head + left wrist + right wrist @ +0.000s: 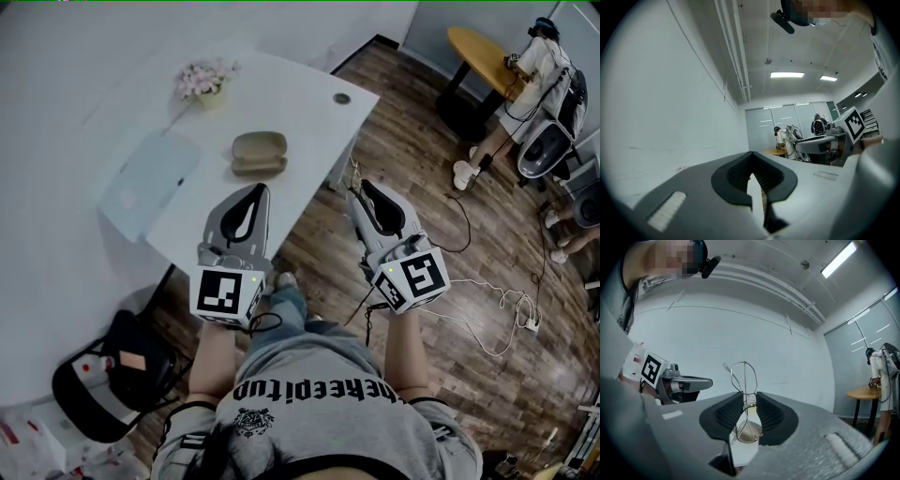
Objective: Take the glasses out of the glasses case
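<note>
My right hand-held gripper (749, 395) grips the thin wire glasses (744, 376), seemingly at the bridge: light, bendy, fragile. The left hand-held gripper (751, 154) is clenched, empty.

Grey shirt (319, 431): one line of dark print across the chest, seen upside down in the head view, apparently reading "thekeepitup". The emblem (251, 421) beside it is too small to read. Left cube (225, 292) and right cube (417, 278): black-and-white square code markers.
</note>
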Available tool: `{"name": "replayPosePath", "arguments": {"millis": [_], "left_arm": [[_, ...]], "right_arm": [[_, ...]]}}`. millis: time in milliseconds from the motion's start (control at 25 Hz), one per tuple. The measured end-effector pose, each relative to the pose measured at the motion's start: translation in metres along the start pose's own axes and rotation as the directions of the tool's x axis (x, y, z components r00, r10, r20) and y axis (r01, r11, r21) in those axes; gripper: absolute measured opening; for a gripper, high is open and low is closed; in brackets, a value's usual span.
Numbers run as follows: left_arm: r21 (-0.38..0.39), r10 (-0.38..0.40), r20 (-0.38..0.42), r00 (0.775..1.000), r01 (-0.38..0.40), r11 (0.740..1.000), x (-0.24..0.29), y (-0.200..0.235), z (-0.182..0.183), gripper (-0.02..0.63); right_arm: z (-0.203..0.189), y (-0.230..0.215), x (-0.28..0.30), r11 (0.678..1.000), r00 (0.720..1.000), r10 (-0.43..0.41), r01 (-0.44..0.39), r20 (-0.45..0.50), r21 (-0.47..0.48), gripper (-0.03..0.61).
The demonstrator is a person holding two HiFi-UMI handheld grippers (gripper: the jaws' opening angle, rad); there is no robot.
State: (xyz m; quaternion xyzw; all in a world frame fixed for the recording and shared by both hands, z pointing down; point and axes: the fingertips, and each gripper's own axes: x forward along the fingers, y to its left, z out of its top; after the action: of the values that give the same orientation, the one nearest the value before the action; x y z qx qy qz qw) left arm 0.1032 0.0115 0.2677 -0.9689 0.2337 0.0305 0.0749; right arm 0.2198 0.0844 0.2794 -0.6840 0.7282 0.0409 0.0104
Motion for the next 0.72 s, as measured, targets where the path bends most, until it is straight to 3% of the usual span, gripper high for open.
{"name": "replayPosePath", "arguments": {"millis": [720], "left_arm": [[0.012, -0.020, 0.008, 1.000, 0.020, 1.000, -0.002, -0.016, 0.003, 0.020]], "right_arm": [[0.009, -0.004, -0.016, 1.000, 0.999, -0.019, 0.019, 0.038, 0.000, 0.091]]}}
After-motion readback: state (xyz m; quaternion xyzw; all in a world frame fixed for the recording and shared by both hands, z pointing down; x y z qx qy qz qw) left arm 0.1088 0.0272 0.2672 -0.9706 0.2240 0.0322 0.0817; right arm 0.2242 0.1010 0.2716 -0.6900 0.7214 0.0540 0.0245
